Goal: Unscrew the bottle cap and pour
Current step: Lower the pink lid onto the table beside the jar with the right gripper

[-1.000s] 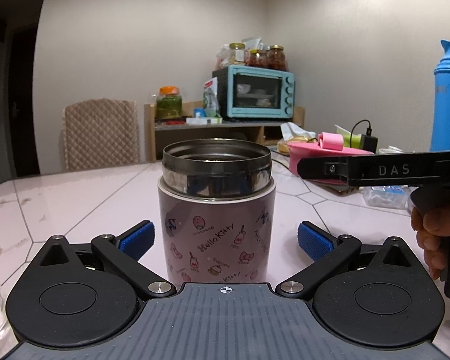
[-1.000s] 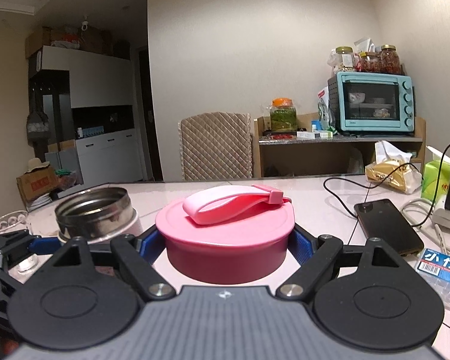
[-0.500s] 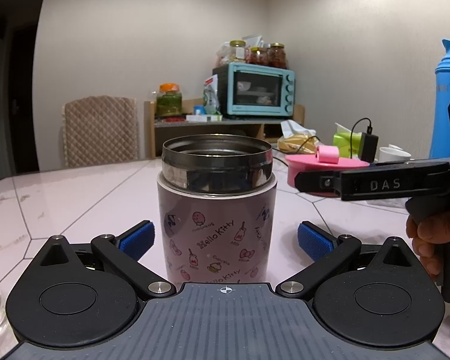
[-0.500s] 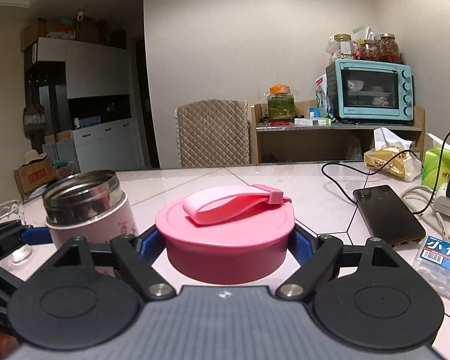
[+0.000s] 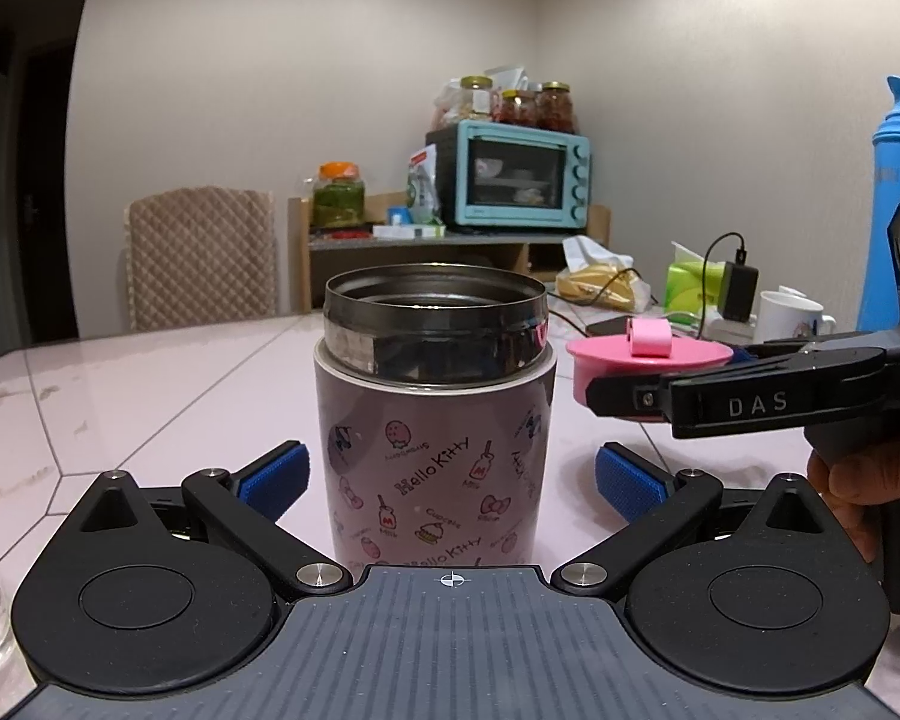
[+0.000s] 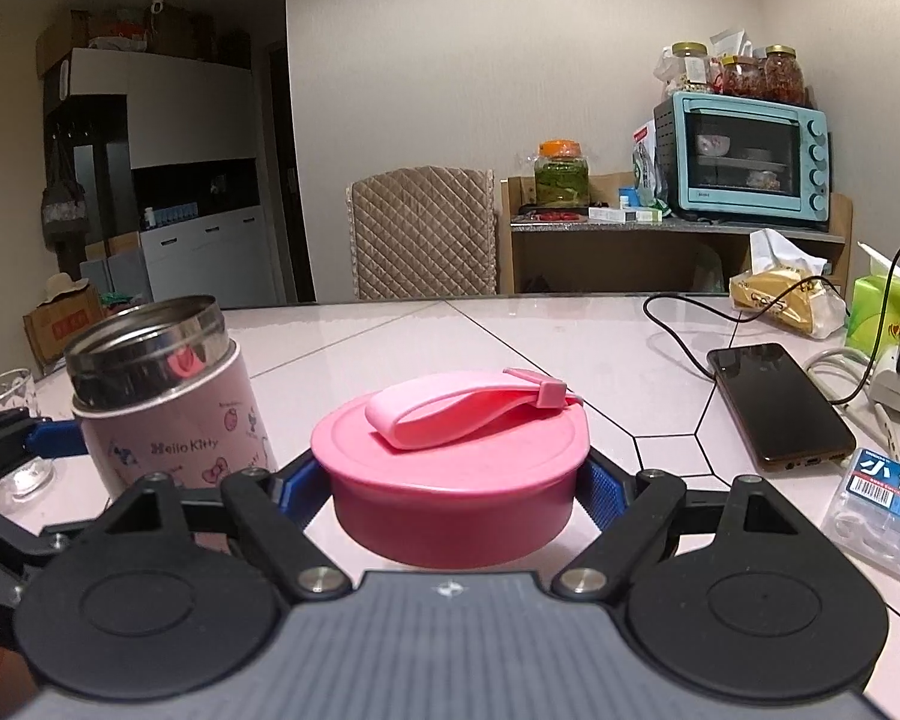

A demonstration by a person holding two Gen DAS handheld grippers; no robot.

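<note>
A pink Hello Kitty thermos jar (image 5: 432, 450) with a bare steel rim stands uncapped on the table. My left gripper (image 5: 450, 477) is open around its base, and both blue pads stand clear of its wall. My right gripper (image 6: 453, 489) is shut on the jar's pink lid (image 6: 450, 480), which has a loop strap on top. In the left wrist view the lid (image 5: 648, 354) hangs low to the right of the jar, behind a black finger (image 5: 750, 405). From the right wrist the jar (image 6: 174, 420) shows at the left. Whether the lid touches the table I cannot tell.
A phone (image 6: 780, 402) on a charging cable lies to the right, with a clear plastic box (image 6: 882, 516) in front of it. A drinking glass (image 6: 6, 396) stands left of the jar. A tall blue bottle (image 5: 894, 210) and a white mug (image 5: 786, 315) stand at far right.
My right gripper has sunk with the lid, from about the jar's rim height to lower beside the jar. The left gripper and jar have stayed still.
</note>
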